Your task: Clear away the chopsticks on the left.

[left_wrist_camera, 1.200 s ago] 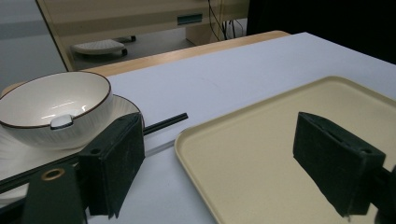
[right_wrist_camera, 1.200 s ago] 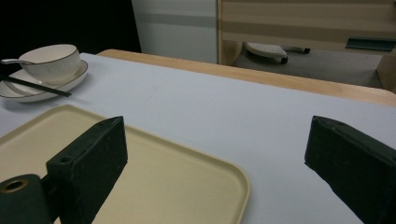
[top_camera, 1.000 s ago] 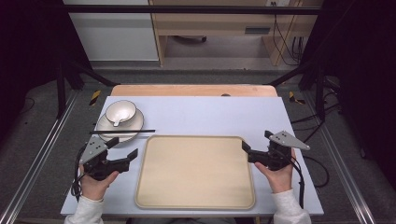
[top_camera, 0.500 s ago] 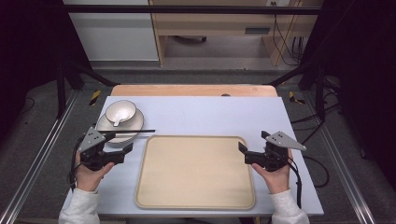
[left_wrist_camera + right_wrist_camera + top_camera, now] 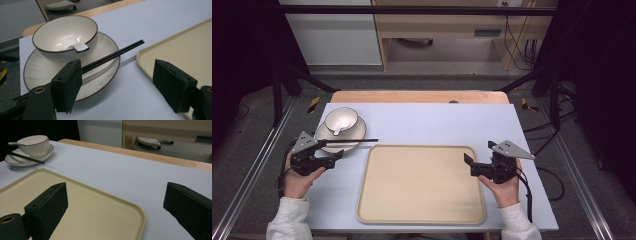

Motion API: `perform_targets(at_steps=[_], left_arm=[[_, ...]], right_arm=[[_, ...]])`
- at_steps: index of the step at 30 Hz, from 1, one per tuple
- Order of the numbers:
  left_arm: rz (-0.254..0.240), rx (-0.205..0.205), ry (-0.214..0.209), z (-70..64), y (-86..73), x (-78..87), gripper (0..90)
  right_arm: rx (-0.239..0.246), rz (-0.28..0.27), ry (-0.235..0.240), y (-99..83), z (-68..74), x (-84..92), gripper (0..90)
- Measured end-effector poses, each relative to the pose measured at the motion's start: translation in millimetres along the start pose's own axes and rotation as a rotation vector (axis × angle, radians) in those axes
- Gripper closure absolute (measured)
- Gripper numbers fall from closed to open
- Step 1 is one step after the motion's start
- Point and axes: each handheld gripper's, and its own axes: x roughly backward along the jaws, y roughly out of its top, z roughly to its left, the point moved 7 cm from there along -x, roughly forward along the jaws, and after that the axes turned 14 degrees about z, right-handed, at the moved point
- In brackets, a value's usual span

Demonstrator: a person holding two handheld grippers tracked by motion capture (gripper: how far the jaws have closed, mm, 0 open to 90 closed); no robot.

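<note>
A: Quick pass. Landmark is the tray (image 5: 421,184), beige, bare, mid-table. What have you got on my left side?

B: Left gripper (image 5: 336,154) sits just off the tray's left edge, hand (image 5: 298,181) behind it. Jaws wide apart, though they've just been closing a little. Nothing is pinched between the pads.

A: Agreed. In my left gripper view the chopsticks (image 5: 112,56) run past the inner face of one jaw, with the tips poking toward the tray's corner. I can't tell if that jaw touches them.

B: Where do they rest?

A: Across the near rim of the plate (image 5: 358,134), which is beyond the tray's far-left corner. The bowl (image 5: 341,120) stands upright on that plate, with a white spoon (image 5: 79,47) lying inside it.

B: I see the same stack in the right gripper view, far past the tray: bowl (image 5: 34,144), plate (image 5: 23,160), chopsticks (image 5: 25,157) laid over the rim.

A: Right side now.

B: Right gripper (image 5: 470,165) hangs over the tray's right edge, pointing inward across it, hand (image 5: 503,186) just outside the rim. Jaws spread wide, holding nothing.

A: The table (image 5: 437,120) has a pale blue cover, bare beyond the tray's far edge.
</note>
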Motion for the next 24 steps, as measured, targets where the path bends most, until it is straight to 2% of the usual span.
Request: perform_targets(at_steps=[3,4,11,14,18,24], left_arm=[[0.026,-0.010,0.016,9.4,-1.2,-4.4,25.2],[0.028,-0.003,0.025,12.5,-1.2,-6.3,25.8],[0.061,-0.002,0.035,29.3,4.7,-22.1,27.7],[0.069,-0.003,0.037,32.8,3.8,-29.7,29.2],[0.105,-0.016,0.059,37.7,-2.0,-40.1,31.6],[0.102,-0.020,0.086,44.1,-2.6,-51.0,37.3]], right_arm=[[0.003,0.003,-0.002,0.0,0.5,-0.7,5.7],[0.005,0.003,-0.002,0.1,0.5,-0.7,5.8],[0.003,0.003,-0.009,0.4,-0.8,-0.3,5.8],[0.000,0.006,-0.010,0.3,-0.5,-0.6,5.8],[0.001,0.010,-0.009,-0.5,-0.8,-1.7,5.9],[0.005,0.019,-0.007,-1.5,1.2,-4.4,5.9]])
